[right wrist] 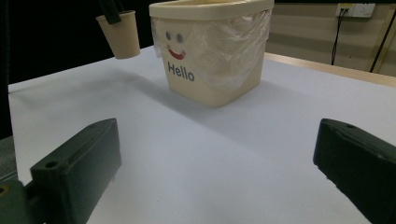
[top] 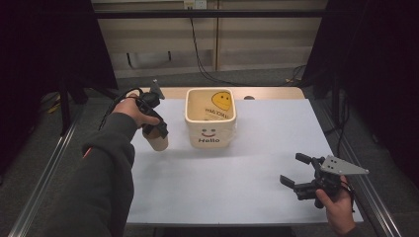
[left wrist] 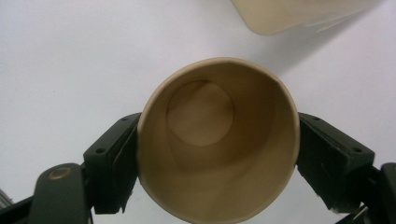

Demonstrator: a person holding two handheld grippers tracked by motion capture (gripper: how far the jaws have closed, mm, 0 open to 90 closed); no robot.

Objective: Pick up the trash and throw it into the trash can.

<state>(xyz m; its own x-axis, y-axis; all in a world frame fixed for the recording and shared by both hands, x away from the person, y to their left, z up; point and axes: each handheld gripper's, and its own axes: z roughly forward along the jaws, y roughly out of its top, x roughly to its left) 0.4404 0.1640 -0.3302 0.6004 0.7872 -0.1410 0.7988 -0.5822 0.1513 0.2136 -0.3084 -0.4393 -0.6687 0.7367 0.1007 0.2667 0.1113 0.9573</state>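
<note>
Pale counter sheet across the whole width, largest of all. Next in size, toward the far middle of it, cream square bin with a clear liner, a smiley and "Hello" on the near wall, mouth open upward. Just left of the bin, apart from its wall and seemingly clear of the counter — tan paper cup, empty, roughly upright with a slight tilt, long axis running down away from the hand above, base lowest. Clamped near its rim by the left gripper, black fingers pressed on opposite sides of the wall, with the left gripper view looking straight down inside to the round bottom. Bin mouth to the right of the cup, its rim apparently higher than the cup's base — so, by judgement, more height first, then a sideways carry over the bin's left rim before any tip or release. Far nearer to cup and bin: the left hand. Right gripper well apart at the near right corner, fingers spread wide with nothing between, pointed toward the bin.
</note>
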